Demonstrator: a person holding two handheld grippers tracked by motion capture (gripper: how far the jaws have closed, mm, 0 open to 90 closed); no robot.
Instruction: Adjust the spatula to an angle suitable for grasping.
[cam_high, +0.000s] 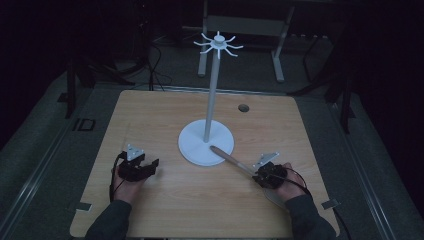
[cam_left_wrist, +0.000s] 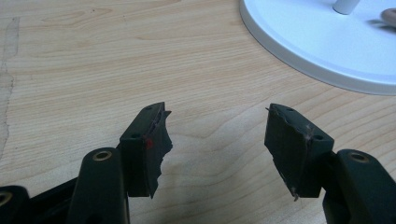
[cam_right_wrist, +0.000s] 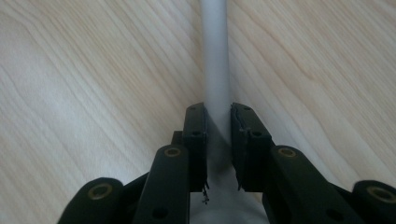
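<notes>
A white stand (cam_high: 212, 90) with a ring of hooks at its top rises from a round white base (cam_high: 195, 145) in the middle of the table. A long grey utensil handle (cam_high: 230, 160) lies slanted, its far tip over the base's front edge. My right gripper (cam_high: 259, 175) is shut on this handle (cam_right_wrist: 217, 70), which runs straight out between the two pads (cam_right_wrist: 196, 126). My left gripper (cam_high: 150, 165) rests on the table left of the base, open with nothing between its jaws (cam_left_wrist: 215, 121). The base's rim (cam_left_wrist: 317, 51) lies ahead and to the right of it.
The wooden table (cam_high: 150, 115) has a small round hole (cam_high: 243, 107) at its back right. Metal frame legs (cam_high: 277, 55) and cables stand on the dark floor behind it. Bare wood lies in front of both hands.
</notes>
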